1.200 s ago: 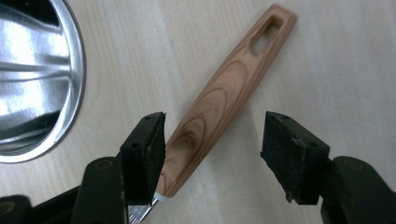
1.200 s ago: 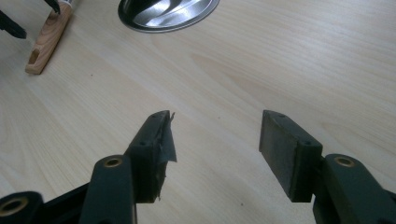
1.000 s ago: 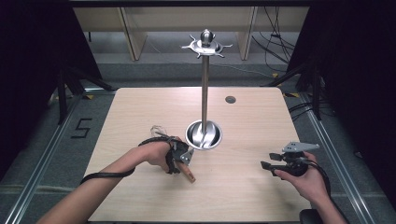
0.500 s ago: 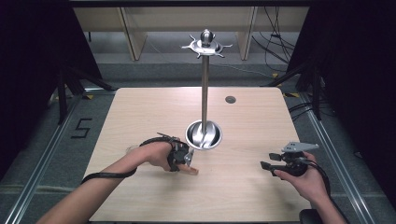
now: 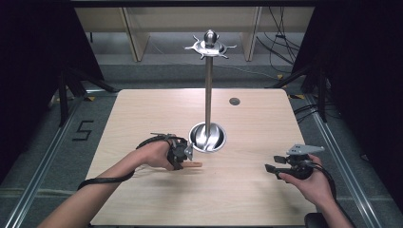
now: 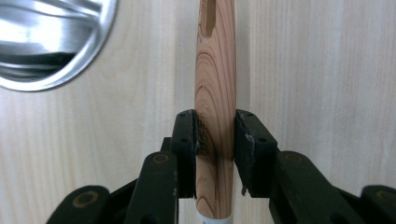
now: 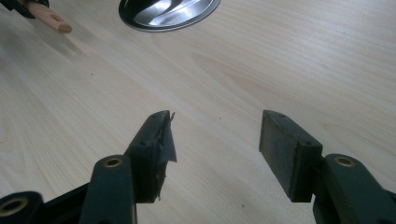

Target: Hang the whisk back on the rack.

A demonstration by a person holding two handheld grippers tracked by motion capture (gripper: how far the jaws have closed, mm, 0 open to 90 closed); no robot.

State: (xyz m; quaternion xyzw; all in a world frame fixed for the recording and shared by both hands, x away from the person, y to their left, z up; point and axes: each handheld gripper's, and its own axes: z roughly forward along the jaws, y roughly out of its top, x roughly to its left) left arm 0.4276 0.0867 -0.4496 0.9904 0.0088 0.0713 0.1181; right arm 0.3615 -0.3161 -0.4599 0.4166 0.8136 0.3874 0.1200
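Beside metal stand [image 5: 207, 135], claw [image 6: 215, 140] gripping wooden handle [image 6: 215, 93]

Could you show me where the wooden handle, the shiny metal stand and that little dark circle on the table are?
wooden handle [image 6: 215, 84]: left gripper view, on its grained shaft above the jaws.
metal stand [image 5: 208, 92]: high view, on its upright pole.
dark circle [image 5: 234, 101]: high view, on its middle, on the tabletop's far side.

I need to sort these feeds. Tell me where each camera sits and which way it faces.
High view: fixed above the person's side, facing forward and down on the table; both forearms enter below.
Left gripper view: rides the left gripper, looking along jaws shut on the wooden handle.
Right gripper view: rides the right gripper, jaws open over bare wood.
Shared: all show the metal stand base.
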